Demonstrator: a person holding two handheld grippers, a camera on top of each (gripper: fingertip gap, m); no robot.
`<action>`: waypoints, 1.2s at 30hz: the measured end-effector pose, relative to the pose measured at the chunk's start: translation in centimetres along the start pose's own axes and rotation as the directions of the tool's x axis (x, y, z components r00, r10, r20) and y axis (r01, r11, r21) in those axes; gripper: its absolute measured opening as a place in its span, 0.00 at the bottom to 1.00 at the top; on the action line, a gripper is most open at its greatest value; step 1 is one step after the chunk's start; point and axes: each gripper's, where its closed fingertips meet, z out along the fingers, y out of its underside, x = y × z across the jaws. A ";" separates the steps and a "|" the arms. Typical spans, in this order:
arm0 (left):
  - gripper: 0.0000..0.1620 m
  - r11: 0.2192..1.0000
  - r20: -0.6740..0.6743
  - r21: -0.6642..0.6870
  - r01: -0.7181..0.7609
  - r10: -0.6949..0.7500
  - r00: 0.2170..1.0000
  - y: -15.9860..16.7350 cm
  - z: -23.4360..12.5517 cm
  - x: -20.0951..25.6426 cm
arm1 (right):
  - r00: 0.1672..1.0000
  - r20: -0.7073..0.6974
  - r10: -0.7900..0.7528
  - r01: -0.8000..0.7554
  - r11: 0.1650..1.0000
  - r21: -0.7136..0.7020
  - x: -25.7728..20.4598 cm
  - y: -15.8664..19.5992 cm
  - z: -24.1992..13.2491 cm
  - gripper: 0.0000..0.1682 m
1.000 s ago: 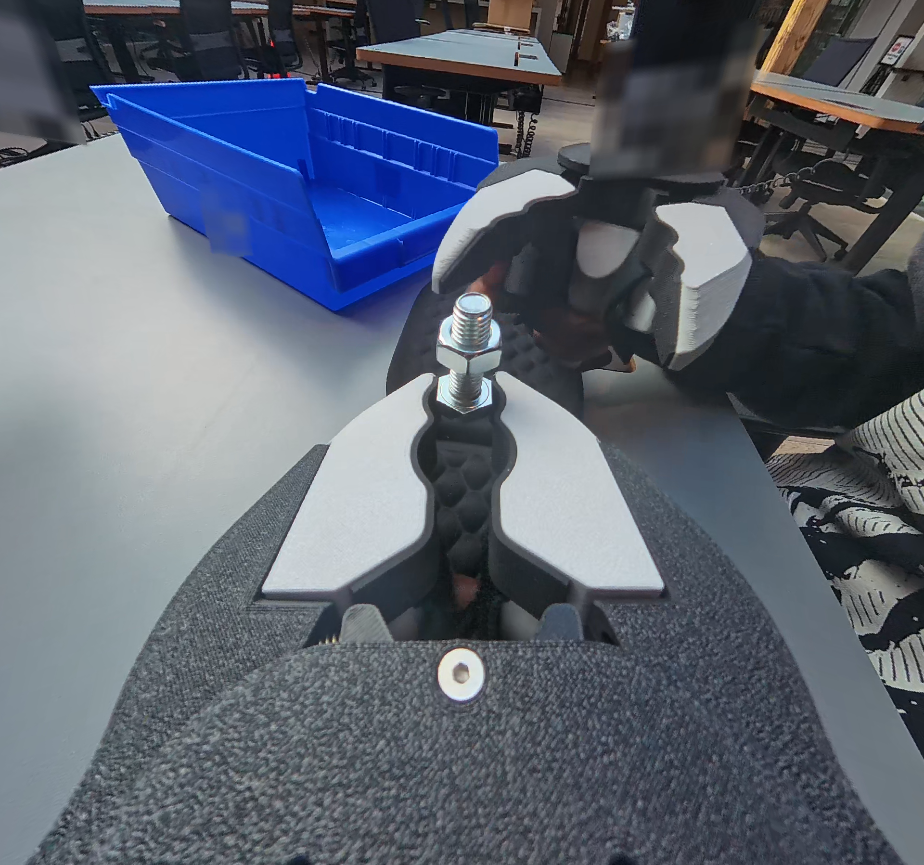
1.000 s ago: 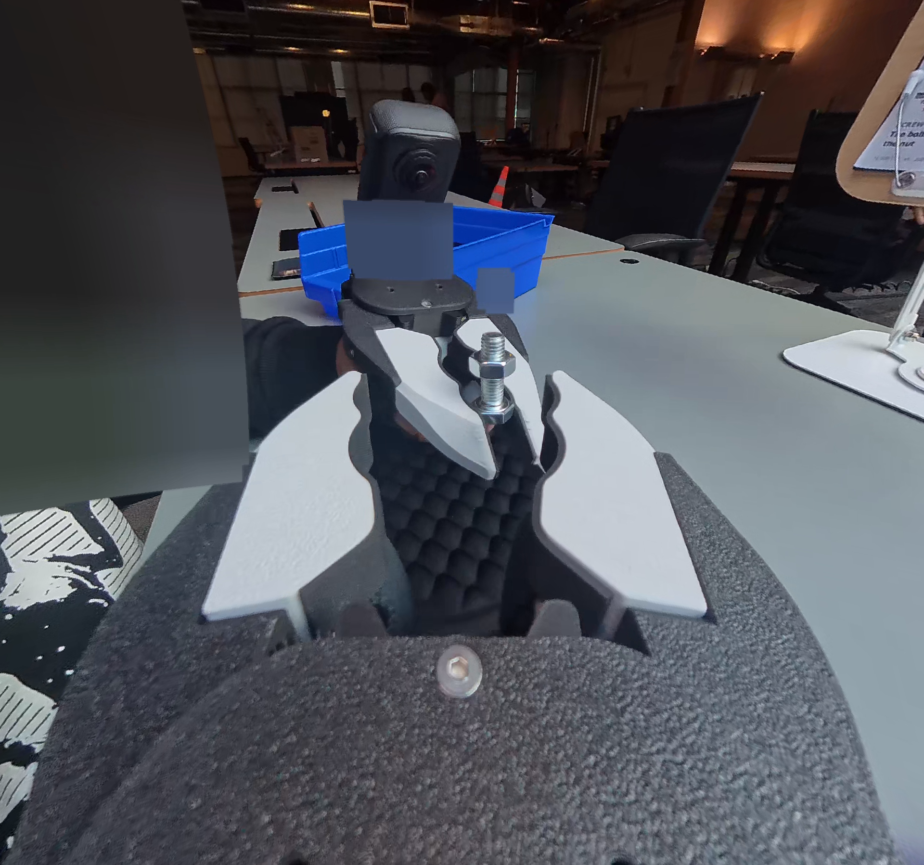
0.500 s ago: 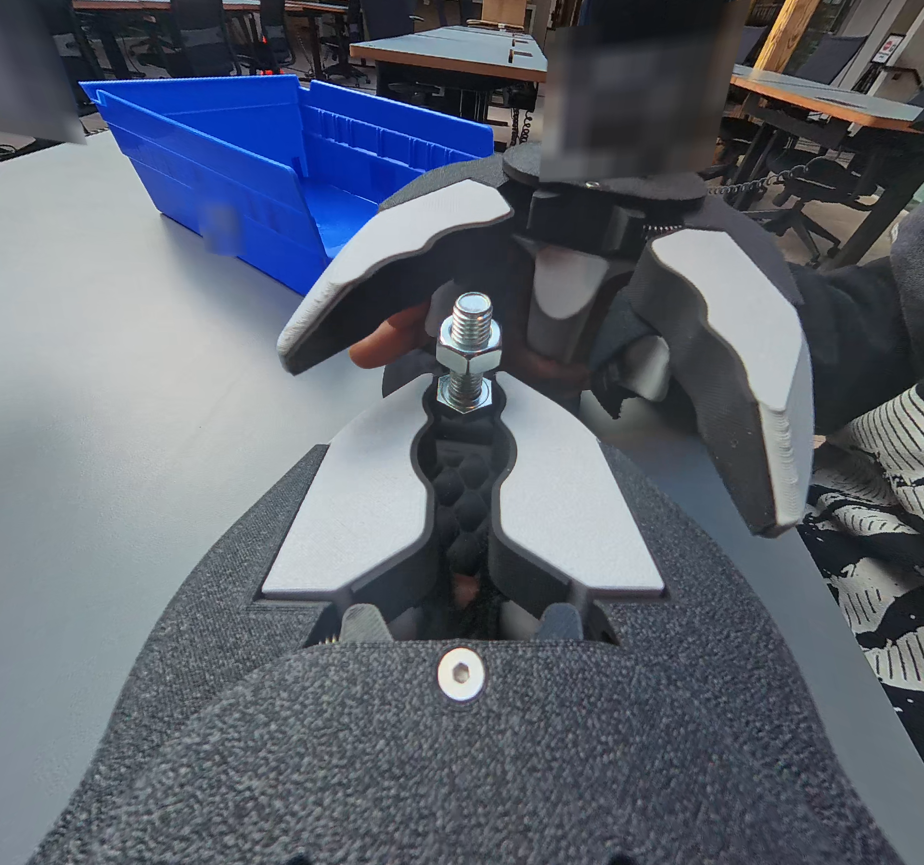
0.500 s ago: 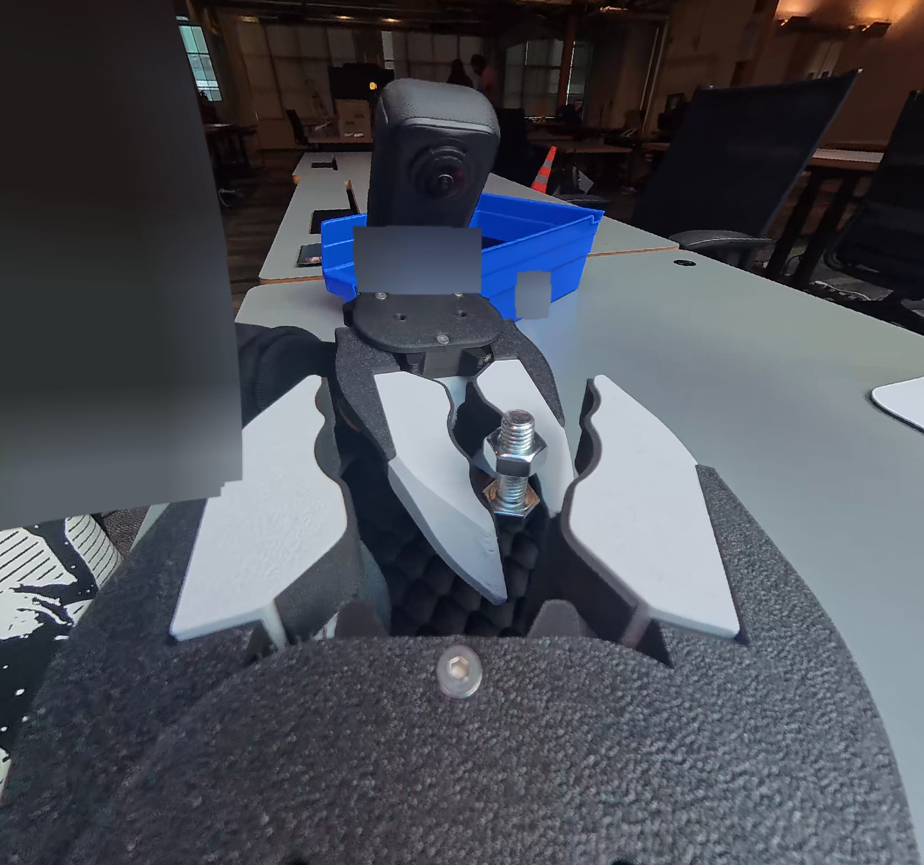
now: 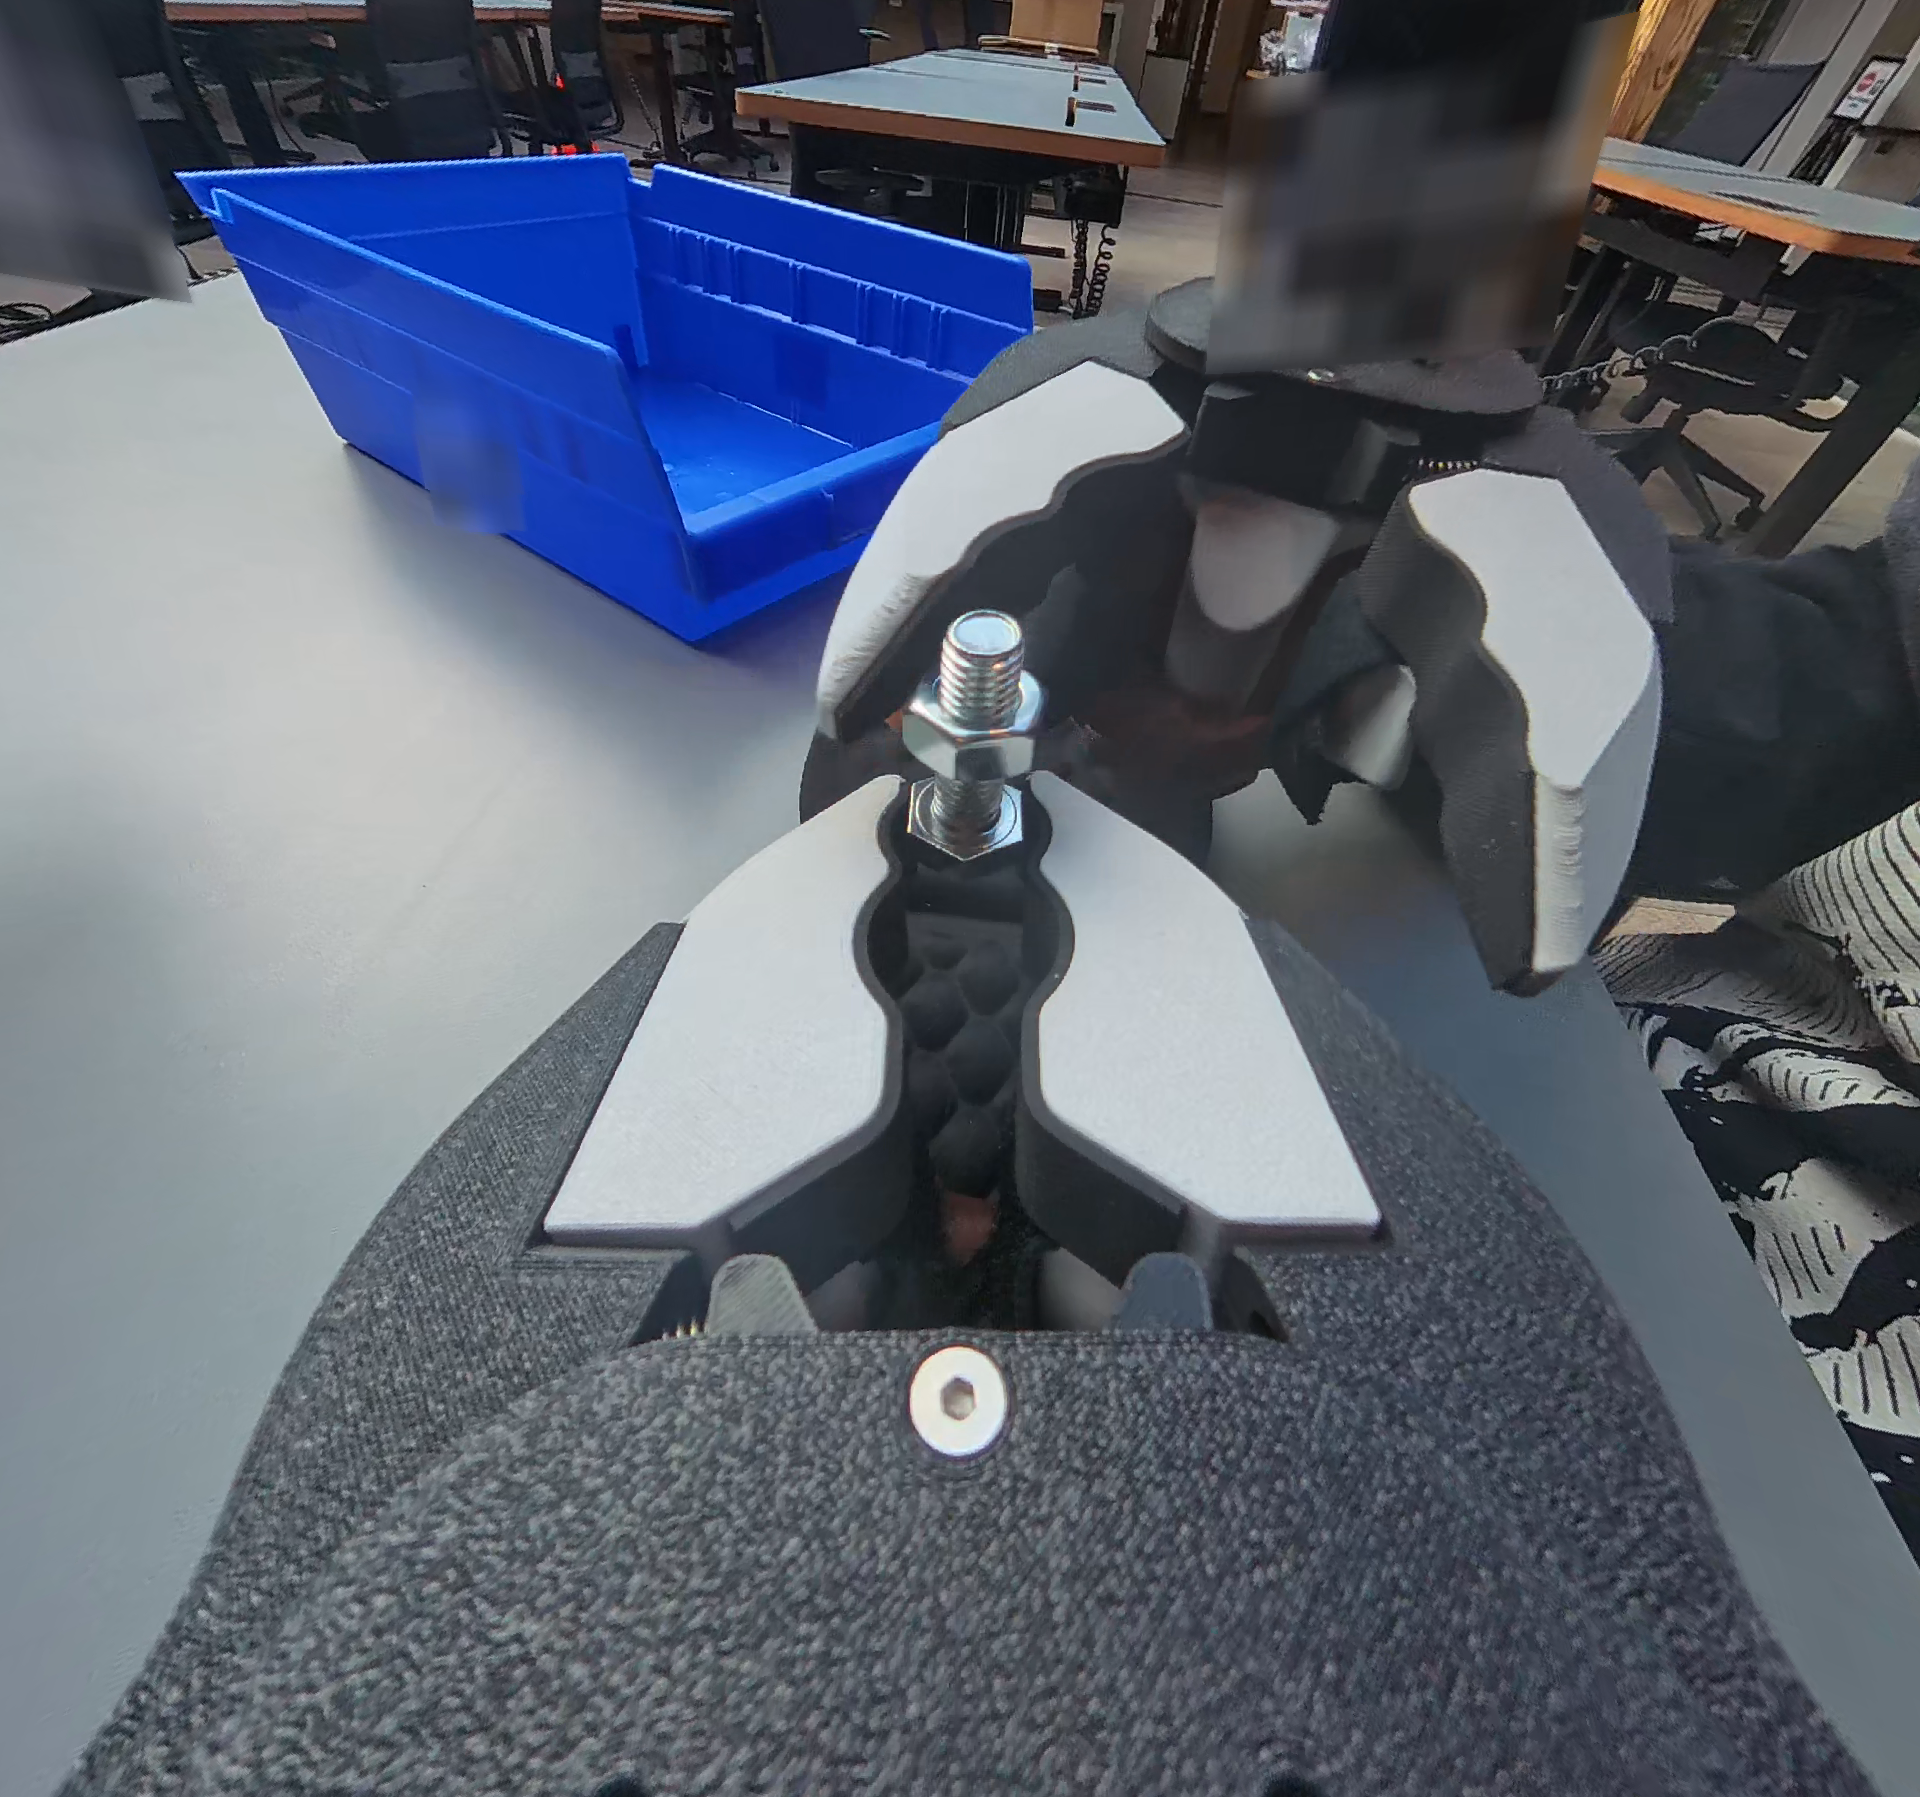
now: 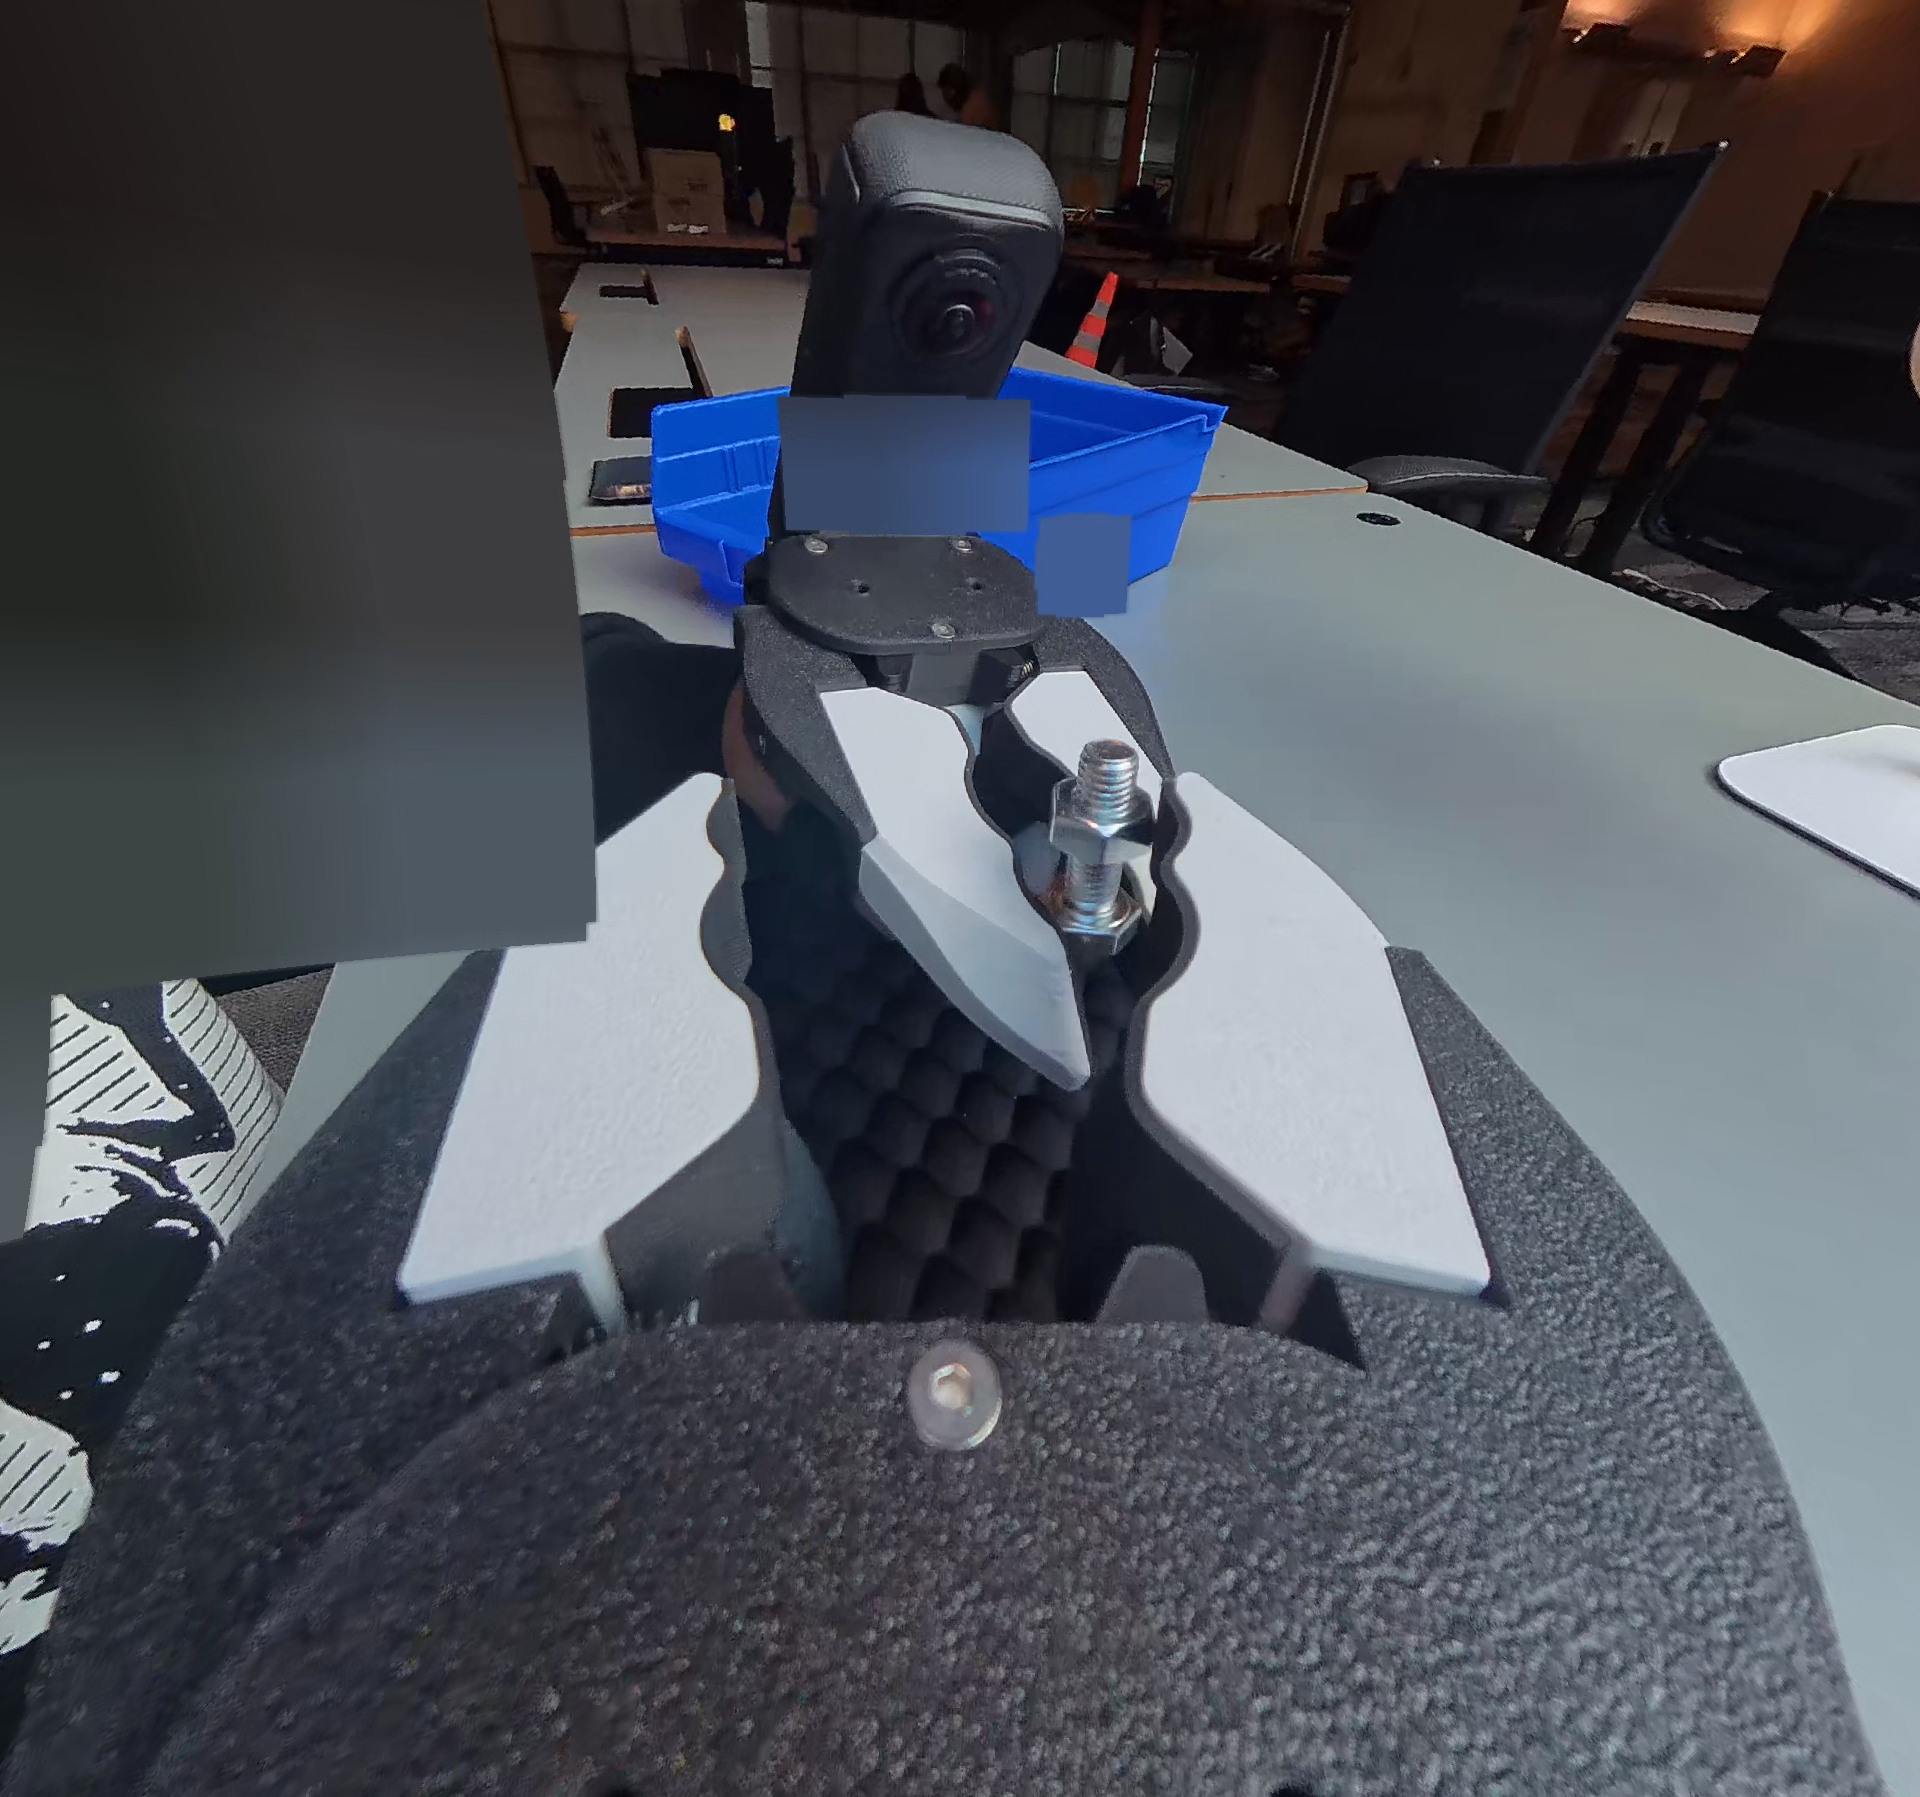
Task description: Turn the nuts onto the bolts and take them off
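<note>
Left wrist view shows the left gripper [image 5: 966, 812] with its 2 grey fingers drawn together on the head end of a bolt [image 5: 975, 708], which stands upright at the fingertips with its threaded end pointing up. 1 hex nut [image 5: 971, 737] sits partway up the thread, with bare thread above and below it; a second hex piece lies right at the fingertips, and whether that is the bolt's head or another nut cannot be told. The right gripper [image 5: 1195, 812] faces in from the far side with its fingers spread wide; 1 finger [image 5: 966, 542] reaches close behind the top of the bolt, the other hangs well off to the right. A dark-gloved hand [image 5: 1766, 698] holds that gripper.

Right wrist view has the right gripper [image 6: 977, 926] open, its fingers to either side of the left gripper's tips [image 6: 1081, 978], and the bolt [image 6: 1103, 843] lies close against the inner edge of 1 finger [image 6: 1288, 1020]; no squeeze on the nut [image 6: 1103, 825] is seen. A black camera [image 6: 935, 261] rides on top of the left gripper.

A blue bin [image 5: 582, 365] sits on the grey table [image 5: 260, 812] well behind the grippers. Its floor, where visible, is bare blue plastic; part of the inside is hidden by its own walls
</note>
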 end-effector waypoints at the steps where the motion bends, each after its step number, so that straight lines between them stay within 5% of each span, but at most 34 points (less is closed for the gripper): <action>1: 0.11 1.000 0.001 0.001 0.002 -0.002 1.000 0.0 0.0 0.0 | 1.000 -0.005 0.004 -0.004 1.000 0.004 0.0 0.0 -0.4 0.44; 9: 0.11 1.000 0.001 0.003 0.007 -0.007 1.000 -0.1 0.0 -0.1 | 0.999 0.001 -0.037 0.037 0.999 -0.040 -0.5 0.9 -2.9 0.23; 20: 0.11 1.000 0.002 0.005 0.001 -0.001 1.000 -0.1 -0.1 0.0 | 0.999 -0.043 0.026 -0.024 0.998 0.051 1.4 -0.9 -0.2 0.58; 36: 0.11 1.000 -0.001 0.000 0.001 -0.001 1.000 0.0 0.0 0.0 | 1.000 0.026 -0.005 0.005 1.000 0.017 -0.1 -0.2 1.8 0.48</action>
